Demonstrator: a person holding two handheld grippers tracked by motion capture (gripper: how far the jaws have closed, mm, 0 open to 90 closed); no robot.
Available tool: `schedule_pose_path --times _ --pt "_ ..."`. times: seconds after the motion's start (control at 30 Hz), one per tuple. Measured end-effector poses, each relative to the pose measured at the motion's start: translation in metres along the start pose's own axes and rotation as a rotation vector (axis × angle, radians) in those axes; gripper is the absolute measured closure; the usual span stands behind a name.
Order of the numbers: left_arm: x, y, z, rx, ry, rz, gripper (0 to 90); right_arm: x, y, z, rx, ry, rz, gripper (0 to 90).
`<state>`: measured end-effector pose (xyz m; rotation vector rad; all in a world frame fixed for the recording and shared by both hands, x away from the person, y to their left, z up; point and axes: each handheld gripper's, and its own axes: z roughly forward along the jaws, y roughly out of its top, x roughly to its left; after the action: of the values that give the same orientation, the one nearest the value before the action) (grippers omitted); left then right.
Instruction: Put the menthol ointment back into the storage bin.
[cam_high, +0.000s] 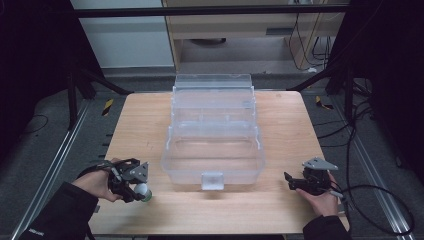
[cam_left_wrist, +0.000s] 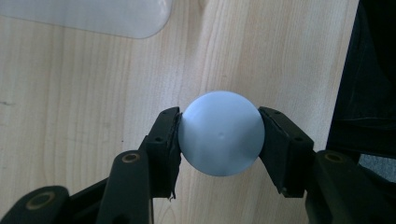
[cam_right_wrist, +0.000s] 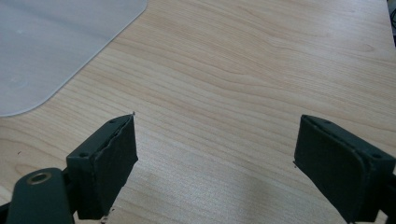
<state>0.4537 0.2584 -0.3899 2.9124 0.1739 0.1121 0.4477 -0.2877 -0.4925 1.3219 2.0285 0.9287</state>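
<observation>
Pick-up done: left claw (cam_left_wrist: 219, 140) pinches the pale blue smooth ball (cam_left_wrist: 221, 133) near the counter's (cam_high: 280, 205) front-left corner; right claw (cam_right_wrist: 215, 163) spread, idle; placing into the clear plastic tiered box (cam_high: 215, 145) remains.

A big clear plastic tiered storage box (cam_high: 212, 132) stands open in the middle of the light wooden table (cam_high: 280, 210) — it blocks the whole centre, from the far edge down to its front latch. Bare wood runs down the left and right of the frame and along the bottom strip. Dark frame struts (cam_high: 95, 80) crowd the upper corners — no way through there.
</observation>
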Motion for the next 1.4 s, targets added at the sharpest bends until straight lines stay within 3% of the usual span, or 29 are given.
schedule_pose_path --times 0.87,1.4 --pt "0.020 0.009 -0.060 -0.074 0.076 -0.048 50.3 -0.002 0.000 -0.002 -0.006 0.009 0.021 13.8" --pt "0.039 0.033 -0.087 -0.091 0.093 -0.046 50.4 -0.002 -0.001 -0.001 -0.006 0.009 0.017 13.8"
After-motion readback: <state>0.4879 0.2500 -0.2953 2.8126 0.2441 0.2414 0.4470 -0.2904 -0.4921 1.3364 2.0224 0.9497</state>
